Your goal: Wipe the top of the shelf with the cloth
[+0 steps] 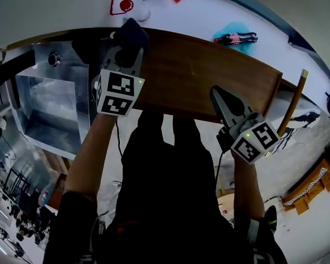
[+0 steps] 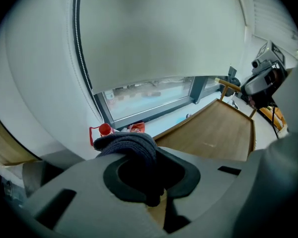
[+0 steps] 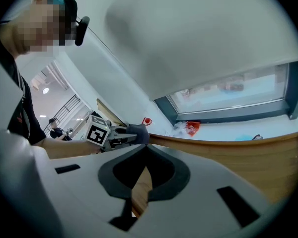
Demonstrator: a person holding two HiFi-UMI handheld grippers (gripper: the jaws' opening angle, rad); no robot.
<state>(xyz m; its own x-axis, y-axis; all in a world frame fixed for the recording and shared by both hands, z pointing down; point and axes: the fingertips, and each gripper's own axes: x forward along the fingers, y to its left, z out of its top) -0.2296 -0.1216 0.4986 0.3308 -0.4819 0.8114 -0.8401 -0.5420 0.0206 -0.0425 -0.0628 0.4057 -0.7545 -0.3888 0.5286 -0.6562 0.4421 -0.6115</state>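
Head view: left gripper (image 1: 125, 51) is clamped on the cloth (image 1: 133, 33) at the far-left corner of the shelf (image 1: 203, 65) top; right gripper (image 1: 217, 95) sits at the shelf's near edge.
Left gripper view: cloth is dark, knitted, bunched — likely soft, light, floppy; best gripped mid-wad.
Right gripper view: jaws pressed together, nothing between.

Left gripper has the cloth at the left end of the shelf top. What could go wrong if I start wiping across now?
1. The cloth is bunched in the left gripper and little of it sticks out, so the hard gripper may scrape the shelf.
2. The right gripper, shut and empty, hangs by the shelf's front edge; a wide sweep could hit it.
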